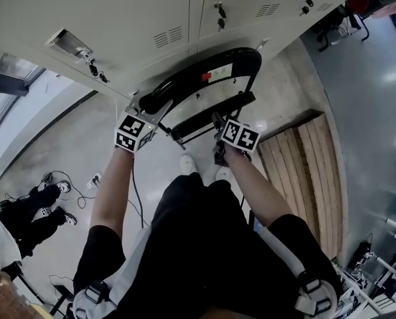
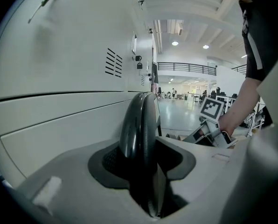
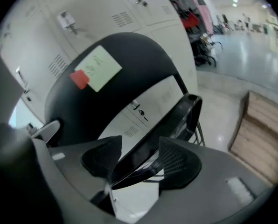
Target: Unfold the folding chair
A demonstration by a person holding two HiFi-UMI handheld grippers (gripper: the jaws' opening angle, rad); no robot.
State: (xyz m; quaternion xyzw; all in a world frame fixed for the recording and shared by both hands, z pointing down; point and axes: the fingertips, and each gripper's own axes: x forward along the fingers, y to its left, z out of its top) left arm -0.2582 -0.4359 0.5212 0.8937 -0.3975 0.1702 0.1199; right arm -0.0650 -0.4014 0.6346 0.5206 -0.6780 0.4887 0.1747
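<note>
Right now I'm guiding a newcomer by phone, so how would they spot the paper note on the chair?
Find the wall of pale lockers; a black folding chair stands right in front of it. On the chair's curved backrest sits the note, a pale yellow-green square of paper, the only light patch on the black, with a small red tab at one corner.

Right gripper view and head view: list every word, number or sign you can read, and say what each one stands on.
Pale note on the black backrest: faint handwriting, too blurred to read.
Red tag beside the note: no print shows.
Marker cube in the head view: black-and-white squares, no letters.
Lockers: no readable label.
</note>
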